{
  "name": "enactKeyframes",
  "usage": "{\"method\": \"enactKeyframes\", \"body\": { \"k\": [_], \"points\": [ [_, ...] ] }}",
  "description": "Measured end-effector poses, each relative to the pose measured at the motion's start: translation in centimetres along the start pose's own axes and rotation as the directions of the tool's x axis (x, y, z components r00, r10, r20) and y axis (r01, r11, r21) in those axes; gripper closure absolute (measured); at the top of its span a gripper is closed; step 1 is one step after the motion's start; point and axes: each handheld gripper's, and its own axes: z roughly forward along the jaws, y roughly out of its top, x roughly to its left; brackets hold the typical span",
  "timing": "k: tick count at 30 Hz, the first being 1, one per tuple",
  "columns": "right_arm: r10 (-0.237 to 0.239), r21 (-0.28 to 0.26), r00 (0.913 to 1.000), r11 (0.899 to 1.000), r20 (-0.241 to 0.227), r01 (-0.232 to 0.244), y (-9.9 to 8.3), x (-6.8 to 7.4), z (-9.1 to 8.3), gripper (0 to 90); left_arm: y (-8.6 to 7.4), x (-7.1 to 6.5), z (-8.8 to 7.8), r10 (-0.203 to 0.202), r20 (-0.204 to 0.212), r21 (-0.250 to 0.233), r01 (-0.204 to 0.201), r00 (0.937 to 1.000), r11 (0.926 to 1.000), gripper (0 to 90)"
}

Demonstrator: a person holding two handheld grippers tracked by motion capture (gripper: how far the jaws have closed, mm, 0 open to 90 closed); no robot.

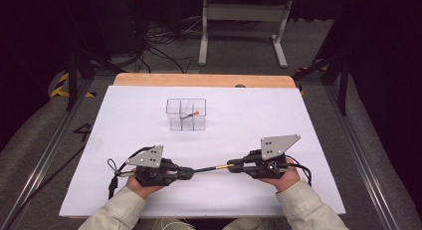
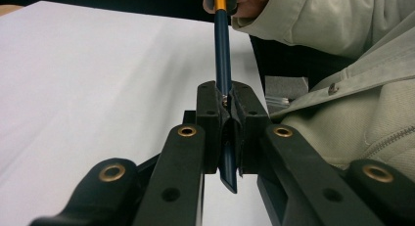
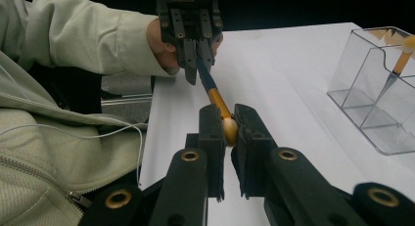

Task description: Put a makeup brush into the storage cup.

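Spanning the gap between the two claws is a slim pen (image 1: 211, 168), held level just above the white table (image 1: 124, 120). Its barrel is dark blue along most of its length, turning golden yellow toward a rounded end. The left gripper (image 2: 229, 106) is clamped narrow on the dark blue end, a short length passing back between its jaws. The right gripper (image 3: 229, 130) pinches the rounded yellow end. Beyond both claws stands a clear divided box (image 1: 186, 114) with a similar pen (image 3: 397, 69) leaning inside.
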Motion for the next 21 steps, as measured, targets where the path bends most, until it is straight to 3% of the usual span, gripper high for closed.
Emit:
{"method": "enactKeyframes", "body": {
  "k": [6, 12, 21],
  "points": [
    [0.011, -0.011, 0.9997, 1.0, -0.02, -0.012, 0.04, -0.1, -0.07, 83.0, 0.01, -0.06, 0.0, 0.008, 0.0, -0.001, -0.008, 1.0, 1.0, 83.0],
    [0.016, -0.023, 0.9994, 1.0, -0.031, -0.017, 0.27, -0.02, -0.21, 83.2, -0.01, -0.22, 0.12, 0.024, -0.027, 0.009, -0.024, 0.9993, 0.9997, 78.7],
    [0.01, 0.026, 0.9998, 1.0, -0.017, -0.009, 0.96, -0.04, -0.38, 83.3, -0.03, -0.11, -0.03, 0.014, -0.05, -0.001, -0.014, 0.9987, 0.9999, 67.1]
  ]
}}
